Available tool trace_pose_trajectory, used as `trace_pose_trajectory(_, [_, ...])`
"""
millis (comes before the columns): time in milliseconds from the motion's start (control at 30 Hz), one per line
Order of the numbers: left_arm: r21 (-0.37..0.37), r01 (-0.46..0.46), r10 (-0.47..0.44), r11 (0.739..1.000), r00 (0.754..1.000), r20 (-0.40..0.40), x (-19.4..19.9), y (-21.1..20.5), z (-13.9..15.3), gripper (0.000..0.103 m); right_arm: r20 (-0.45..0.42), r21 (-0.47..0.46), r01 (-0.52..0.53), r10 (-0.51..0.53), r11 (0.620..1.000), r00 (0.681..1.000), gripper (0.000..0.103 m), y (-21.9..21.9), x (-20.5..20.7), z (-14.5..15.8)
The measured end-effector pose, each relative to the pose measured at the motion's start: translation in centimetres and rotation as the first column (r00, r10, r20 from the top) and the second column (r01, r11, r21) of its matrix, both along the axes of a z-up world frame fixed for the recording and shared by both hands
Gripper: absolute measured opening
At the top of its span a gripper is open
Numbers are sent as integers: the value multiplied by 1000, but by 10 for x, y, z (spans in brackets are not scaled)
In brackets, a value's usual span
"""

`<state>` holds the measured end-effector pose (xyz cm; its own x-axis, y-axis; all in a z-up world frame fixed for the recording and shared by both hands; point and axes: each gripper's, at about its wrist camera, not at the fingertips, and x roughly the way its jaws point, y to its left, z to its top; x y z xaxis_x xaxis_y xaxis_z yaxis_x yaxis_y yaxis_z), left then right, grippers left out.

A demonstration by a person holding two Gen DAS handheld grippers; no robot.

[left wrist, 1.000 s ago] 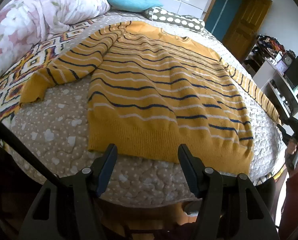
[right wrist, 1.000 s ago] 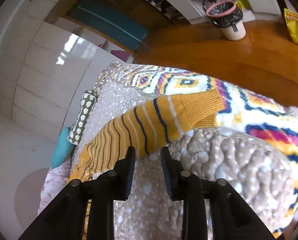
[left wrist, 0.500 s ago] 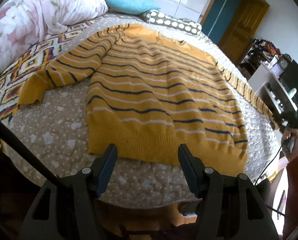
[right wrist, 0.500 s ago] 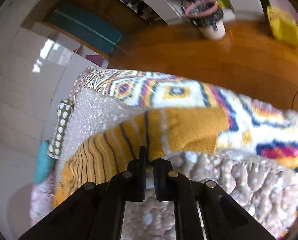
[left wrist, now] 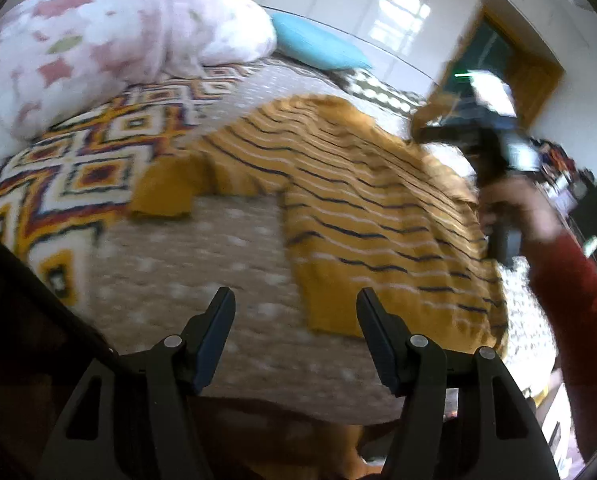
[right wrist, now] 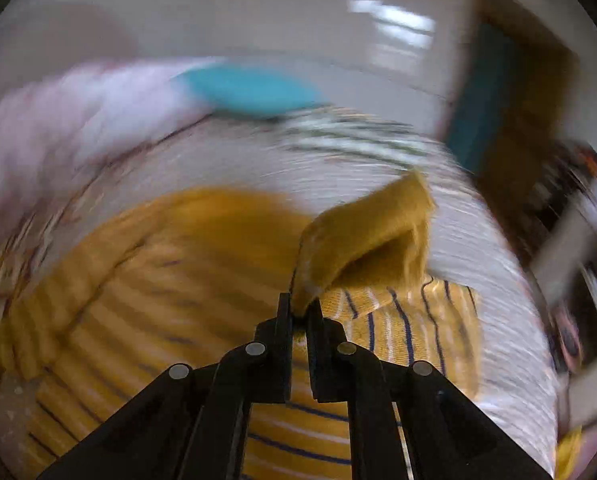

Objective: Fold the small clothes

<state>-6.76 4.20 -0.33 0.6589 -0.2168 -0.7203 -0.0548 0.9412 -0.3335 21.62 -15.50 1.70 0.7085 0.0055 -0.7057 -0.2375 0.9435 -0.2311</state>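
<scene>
A yellow striped sweater lies on the dotted bed cover, near a patterned blanket and blue pillow. The left gripper is wide open, empty. The right gripper pinches the sleeve cuff, raised above the sweater.

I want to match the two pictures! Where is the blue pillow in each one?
Left wrist view: blue pillow lies top centre, behind the sweater, right of the flowery duvet.
Right wrist view: blue pillow, blurred, upper left of centre, above the sweater.
Shared landmark: the wooden door at upper right.
</scene>
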Motion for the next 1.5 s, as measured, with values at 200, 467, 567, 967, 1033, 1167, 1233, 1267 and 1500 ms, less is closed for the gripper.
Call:
trace_pose_trajectory(200, [-11,-64,64,998,998,10,-10,40,-3,65,-60,-162,-299,293,940,954,26,129,-30,-68])
trace_pose_trajectory(467, [1,-125,125,992,992,4,-5,64,-17,66,-5,-35,-226,226,974,974,38,76,-40,-37])
trace_pose_trajectory(567, [-9,-140,140,990,990,4,-7,71,-20,66,-27,27,-134,135,991,990,38,43,-27,-31])
trace_pose_trajectory(967, [-22,-191,191,981,982,10,-18,88,-17,66,-200,-3,-11,10,1000,980,36,72,83,-66])
trace_pose_trajectory(1033, [-24,-206,207,978,978,12,-21,94,-17,66,-175,-52,-34,25,998,984,39,83,90,-60])
trace_pose_trajectory(1167, [-33,-230,230,973,973,2,-22,103,-21,66,-77,-132,-65,55,989,995,41,102,78,-30])
trace_pose_trajectory(1233, [-31,-244,244,969,970,6,-25,108,-20,66,-65,-55,-154,151,986,986,41,112,48,-15])
trace_pose_trajectory(1267, [-28,-251,251,968,968,8,-26,111,-19,66,-80,-18,-207,205,978,975,41,117,33,-12])
trace_pose_trajectory(1500, [-20,-343,344,939,939,26,-42,142,-13,66,-165,212,-570,604,794,780,43,166,-98,-18])
